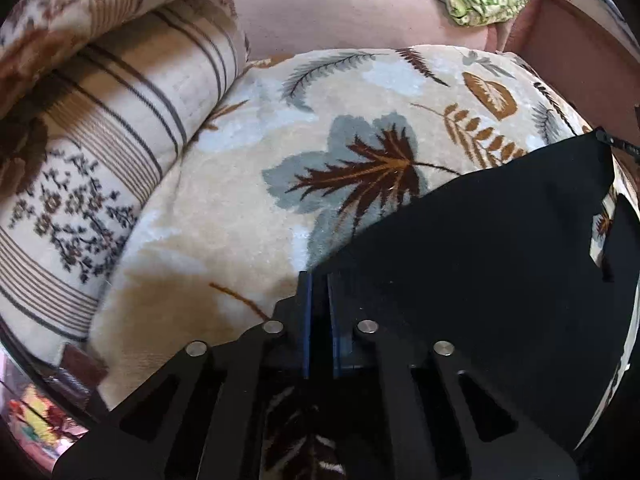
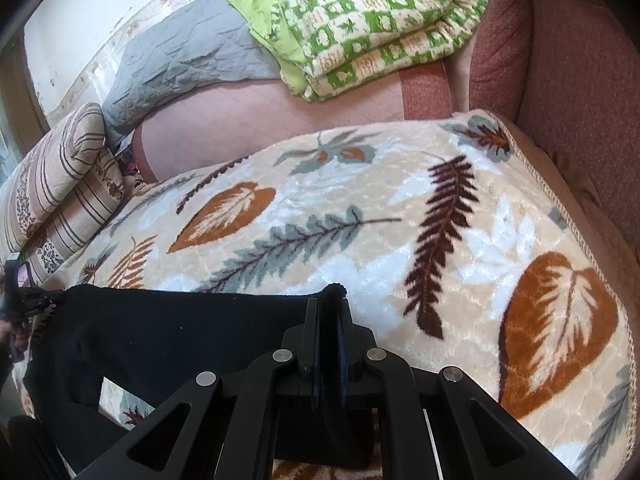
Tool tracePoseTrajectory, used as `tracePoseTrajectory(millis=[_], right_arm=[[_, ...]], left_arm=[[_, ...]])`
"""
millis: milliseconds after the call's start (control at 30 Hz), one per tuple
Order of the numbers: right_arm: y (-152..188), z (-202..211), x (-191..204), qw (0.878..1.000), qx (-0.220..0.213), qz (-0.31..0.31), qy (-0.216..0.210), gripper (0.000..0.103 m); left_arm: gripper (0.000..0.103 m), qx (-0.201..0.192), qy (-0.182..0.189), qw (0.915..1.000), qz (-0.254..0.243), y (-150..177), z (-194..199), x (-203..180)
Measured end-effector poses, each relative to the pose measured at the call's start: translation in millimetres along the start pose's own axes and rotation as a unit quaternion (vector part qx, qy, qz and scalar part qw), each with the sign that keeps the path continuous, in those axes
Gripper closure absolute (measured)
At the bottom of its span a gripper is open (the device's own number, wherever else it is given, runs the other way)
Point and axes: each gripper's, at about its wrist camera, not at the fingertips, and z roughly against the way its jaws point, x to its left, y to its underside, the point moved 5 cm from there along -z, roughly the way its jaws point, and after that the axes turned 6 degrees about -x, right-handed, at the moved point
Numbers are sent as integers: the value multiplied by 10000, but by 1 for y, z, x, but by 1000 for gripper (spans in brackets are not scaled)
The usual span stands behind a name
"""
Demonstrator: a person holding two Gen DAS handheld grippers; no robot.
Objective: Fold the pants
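The black pants (image 1: 500,224) are stretched over a cream blanket with a leaf print (image 1: 224,208). My left gripper (image 1: 319,280) is shut on one corner of the pants, the cloth pinched between its blue pads. In the right wrist view the pants (image 2: 168,328) run off to the left. My right gripper (image 2: 329,300) is shut on the other top corner, a tuft of cloth poking out above its tips. The left gripper (image 2: 24,300) shows at the far left edge of that view, holding the opposite end.
The leaf blanket (image 2: 400,208) covers a pink sofa (image 2: 560,80). Striped cushions (image 1: 120,120) lie at the left. A folded green patterned quilt (image 2: 368,28) and a grey quilted cover (image 2: 184,52) lie at the back.
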Motion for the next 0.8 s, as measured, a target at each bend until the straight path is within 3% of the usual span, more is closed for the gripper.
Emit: tracePoseTrajectory(millis=[200,367,467,567,800], right_arm=[[-19,-16,-8,9982,56,581,-145,97],[-24,5,11,9839,-159,1675,-595,97],[0,18,14,9710,-104,2265,-752,97],[27,43,6,9697,-108,2280,-869,97],[76,109,14,9620,-39,2508,-1080,97]], left_arm=[[99,-258,-179,9984,-480,-15,35,-18],[99,-513,-158,9953,-806,-12,62,-33],[99,-590,-73,9932,-1006,4,75,-45],[99,-661,53,9915,-1118,26,93,-58],[99,-851,294,9931,-754,74,132,-64]])
